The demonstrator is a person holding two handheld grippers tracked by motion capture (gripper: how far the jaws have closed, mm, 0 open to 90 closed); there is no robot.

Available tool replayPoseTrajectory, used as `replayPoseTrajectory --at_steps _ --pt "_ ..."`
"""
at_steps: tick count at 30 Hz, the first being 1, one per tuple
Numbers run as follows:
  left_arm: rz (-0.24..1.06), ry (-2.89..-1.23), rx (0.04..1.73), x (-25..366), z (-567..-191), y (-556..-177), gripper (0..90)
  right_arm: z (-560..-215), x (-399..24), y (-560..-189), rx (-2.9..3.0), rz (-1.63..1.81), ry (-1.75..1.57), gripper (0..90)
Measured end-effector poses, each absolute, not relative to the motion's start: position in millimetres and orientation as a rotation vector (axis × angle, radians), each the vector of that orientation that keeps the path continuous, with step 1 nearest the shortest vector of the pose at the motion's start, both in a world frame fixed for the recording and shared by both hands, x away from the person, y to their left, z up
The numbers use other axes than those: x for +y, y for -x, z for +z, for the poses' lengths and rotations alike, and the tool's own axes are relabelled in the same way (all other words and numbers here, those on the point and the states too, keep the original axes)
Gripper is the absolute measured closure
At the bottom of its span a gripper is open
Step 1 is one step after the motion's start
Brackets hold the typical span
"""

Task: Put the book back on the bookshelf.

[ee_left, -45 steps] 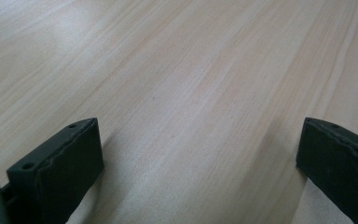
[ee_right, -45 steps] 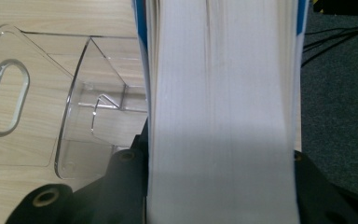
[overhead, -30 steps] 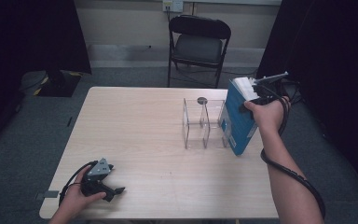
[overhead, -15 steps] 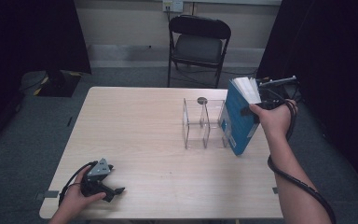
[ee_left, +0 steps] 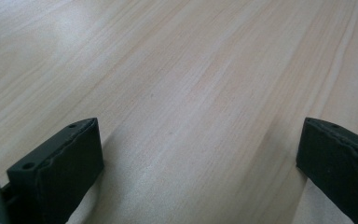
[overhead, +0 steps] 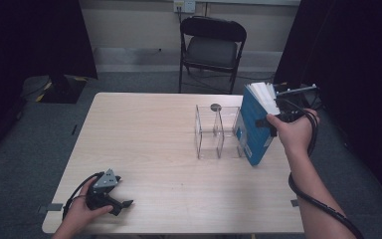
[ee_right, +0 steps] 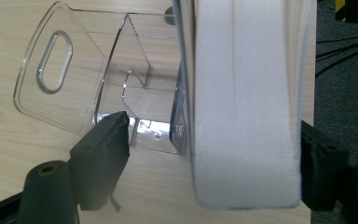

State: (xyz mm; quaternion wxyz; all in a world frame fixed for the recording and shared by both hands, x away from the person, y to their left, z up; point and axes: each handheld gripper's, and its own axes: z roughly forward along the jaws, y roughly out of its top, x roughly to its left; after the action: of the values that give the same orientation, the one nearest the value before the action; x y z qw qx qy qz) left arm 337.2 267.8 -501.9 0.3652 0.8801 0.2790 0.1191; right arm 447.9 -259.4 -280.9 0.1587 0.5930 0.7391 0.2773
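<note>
Far left, near the table's (overhead: 144, 129) front edge: left gripper (overhead: 121, 205) resting low on the bare wood in the person's left hand (overhead: 82, 214), jaws spread wide with nothing between them, clearly released; in the left gripper view just pale wood grain between the two black pads. Toward the middle-right of the tabletop: clear acrylic rack (overhead: 218, 132) standing upright with empty compartments, a small dark round object (overhead: 215, 107) just behind it. Immediately right of the rack: blue book (overhead: 255, 130) standing on its lower edge, tilted, white page block (ee_right: 244, 102) facing up and toward the right gripper (overhead: 271, 125), cover close against the rack's right wall. Farthest right: right gripper in the person's right hand (overhead: 294, 133), jaws just been opening, straddling the book's thickness; left pad (ee_right: 103, 156) standing clear of the cover with a visible gap, right pad (ee_right: 319, 163) close by the pages, contact there impossible to tell. Grip loosened rather than clenched.
</note>
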Motion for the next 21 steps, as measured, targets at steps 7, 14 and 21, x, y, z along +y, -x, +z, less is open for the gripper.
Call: replayPoseTrajectory --at_steps 7,14,21 --pt "0.306 -2.263 0.715 268.0 -501.9 -337.0 0.0 -280.3 -261.5 -440.7 2.138 0.797 -1.689 18.7" --pt "0.306 -2.263 0.716 268.0 -501.9 -337.0 0.0 -282.4 -265.7 -432.6 2.168 0.790 -1.670 16.5" --pt "0.306 -2.264 0.716 268.0 -501.8 -337.0 0.0 -285.0 -266.3 -426.4 2.200 0.792 -1.666 16.7"
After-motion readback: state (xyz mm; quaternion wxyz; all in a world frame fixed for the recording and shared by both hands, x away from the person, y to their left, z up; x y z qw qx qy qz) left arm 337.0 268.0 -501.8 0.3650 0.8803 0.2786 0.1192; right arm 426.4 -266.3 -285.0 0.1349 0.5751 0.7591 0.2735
